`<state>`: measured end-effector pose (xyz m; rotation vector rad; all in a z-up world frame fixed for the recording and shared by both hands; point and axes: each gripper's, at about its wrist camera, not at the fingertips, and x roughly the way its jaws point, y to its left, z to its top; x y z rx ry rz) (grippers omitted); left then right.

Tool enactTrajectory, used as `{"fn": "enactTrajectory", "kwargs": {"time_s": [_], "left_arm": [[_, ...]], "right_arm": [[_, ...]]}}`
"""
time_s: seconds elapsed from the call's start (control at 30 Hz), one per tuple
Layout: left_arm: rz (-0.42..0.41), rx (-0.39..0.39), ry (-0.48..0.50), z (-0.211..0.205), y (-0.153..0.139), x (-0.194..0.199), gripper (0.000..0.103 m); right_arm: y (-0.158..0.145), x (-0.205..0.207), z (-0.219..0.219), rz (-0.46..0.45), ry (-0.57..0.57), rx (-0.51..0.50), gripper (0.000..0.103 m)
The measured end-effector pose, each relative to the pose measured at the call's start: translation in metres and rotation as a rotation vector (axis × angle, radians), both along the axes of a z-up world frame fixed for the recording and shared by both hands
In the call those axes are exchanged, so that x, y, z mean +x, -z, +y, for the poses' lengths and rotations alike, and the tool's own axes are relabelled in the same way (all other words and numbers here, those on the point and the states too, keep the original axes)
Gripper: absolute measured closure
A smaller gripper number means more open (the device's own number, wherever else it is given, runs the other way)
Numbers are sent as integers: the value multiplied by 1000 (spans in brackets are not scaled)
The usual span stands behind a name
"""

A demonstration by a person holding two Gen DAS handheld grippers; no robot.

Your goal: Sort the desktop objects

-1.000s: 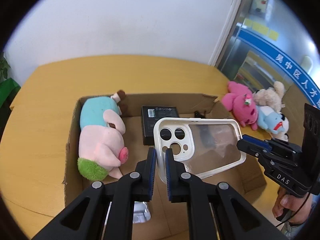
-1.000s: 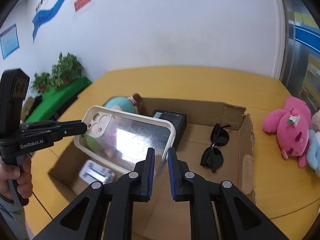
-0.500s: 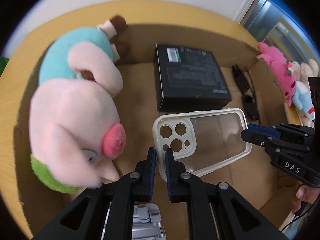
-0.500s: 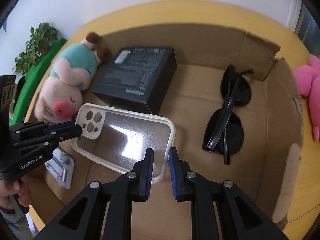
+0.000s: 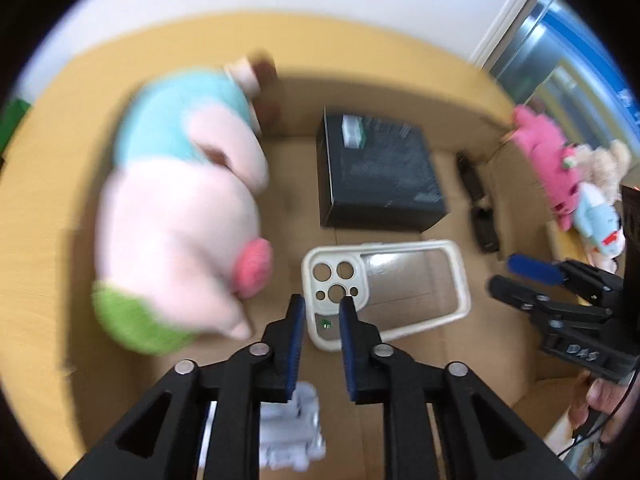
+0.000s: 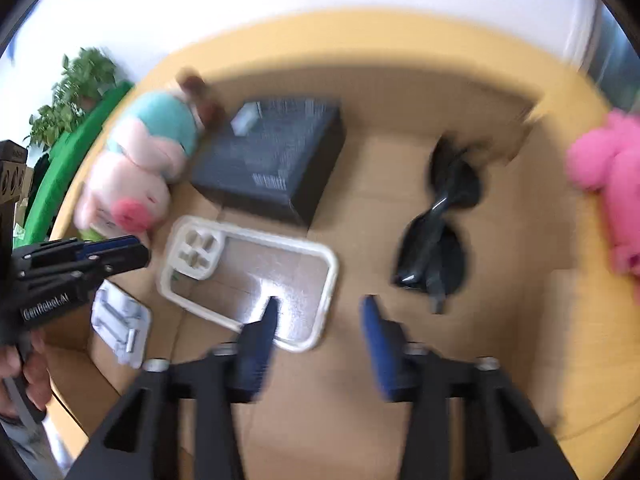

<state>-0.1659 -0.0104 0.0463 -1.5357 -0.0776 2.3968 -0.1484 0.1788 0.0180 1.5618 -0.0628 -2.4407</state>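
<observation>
A clear phone case with a cream rim (image 5: 384,292) (image 6: 248,276) lies flat, seemingly on the floor of the cardboard box (image 6: 380,84). My left gripper (image 5: 322,304) hangs over the case's camera end. Its jaws are opening, the rim sits between them, and the pads do not press on it. My right gripper (image 6: 320,308) is over the case's other end. Its jaws are opening wide, with the left finger above the case and nothing gripped. Each gripper also shows in the other's view: right gripper (image 5: 516,276), left gripper (image 6: 124,252).
Inside the box are a plush pig (image 5: 180,216) at the left, a black carton (image 5: 376,176) at the back, black sunglasses (image 6: 440,232) at the right and a grey stand (image 6: 120,324) at the near left. Pink and other plush toys (image 5: 548,160) lie outside on the yellow table.
Both grippers came down into the box with the case held between them. Both pairs of jaws have since parted, the right wider, and the case now lies free.
</observation>
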Motion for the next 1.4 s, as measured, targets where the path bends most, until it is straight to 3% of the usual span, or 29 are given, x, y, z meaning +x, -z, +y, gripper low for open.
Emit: {"fn": "enactTrajectory", "kwargs": {"time_s": [0.03,0.07,0.13,0.17,0.23,0.3,0.43,0.5,0.77,0.83,0.97,1.03,1.13,1.4], "left_arm": [[36,1,0,-5,-10,10,71],[105,5,2,-15,-28,32,56],[195,-2,6,-26,-44,56,35],[241,-10,-4,-35,-49,75,30],[260,-12,-20,-48,-45,99,30],[247,-25,-45,-59,-31,115,30],[168,-4,-86,-72,10,126,30],[219,-38,-73,-70,14,141,31],[260,-86,-87,-66,16,151,31],[291,-108,-90,-62,15,154,31],[386,-65,-115,-58,9,167,30],[441,-61,-122,-51,7,175,29],[518,-125,-150,-38,10,180,25],[509,-150,-186,-30,24,161,25]], "right_arm": [[-19,19,4,67,-2,0,35],[-36,39,7,127,-7,-1,26],[-58,78,13,221,-6,-25,17],[-64,103,17,266,6,-42,15],[-65,135,20,317,17,-64,15],[-50,162,22,333,45,-23,15],[-13,158,33,255,94,-34,15],[-3,164,37,264,100,3,16],[-2,170,48,323,121,42,19],[-3,172,47,340,133,58,18],[-10,184,37,428,167,42,0],[-11,191,23,485,156,33,0],[-11,194,3,555,141,56,0],[-2,181,-18,553,163,44,0]]}}
